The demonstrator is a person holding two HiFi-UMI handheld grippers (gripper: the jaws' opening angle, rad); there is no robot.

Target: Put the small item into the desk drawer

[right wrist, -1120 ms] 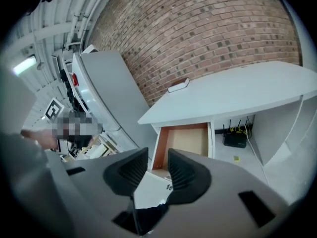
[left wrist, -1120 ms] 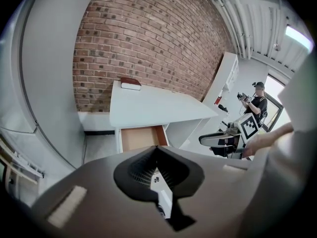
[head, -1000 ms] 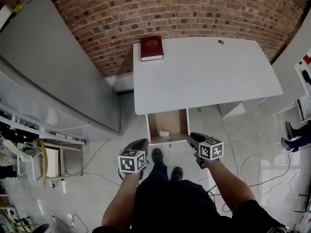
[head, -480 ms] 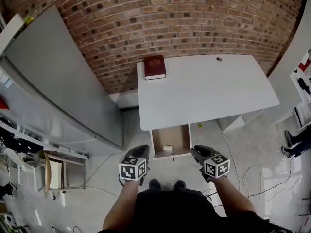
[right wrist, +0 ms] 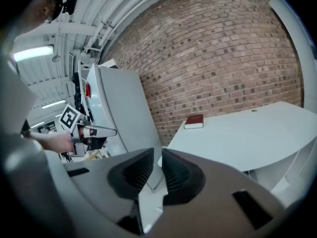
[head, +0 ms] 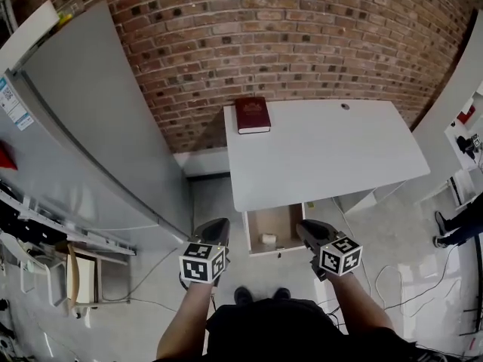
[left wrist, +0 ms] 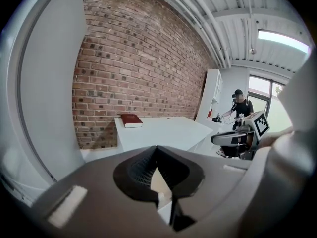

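Both grippers are held up in front of the person, one on each side of the open desk drawer (head: 260, 223), and neither touches it. Left gripper (head: 214, 226): jaws clenched tip to tip, nothing in them. Right gripper (head: 305, 228): jaws have just been closing, with a narrow slit left between the pads and nothing in it, so it is released and empty. The small white item (head: 269, 239) lies on the drawer bottom, close to the front edge and about mid-width. The drawer sticks out from under the near edge of the white desk (head: 332, 157), toward its left end. A red book (head: 253, 115) lies flat at the desk's far left corner. A brick wall (head: 287, 44) runs behind the desk's far edge. A big grey panel (head: 98, 127) stands slanted just left of the desk. A second person (left wrist: 241, 105) stands well off past the desk's right end.
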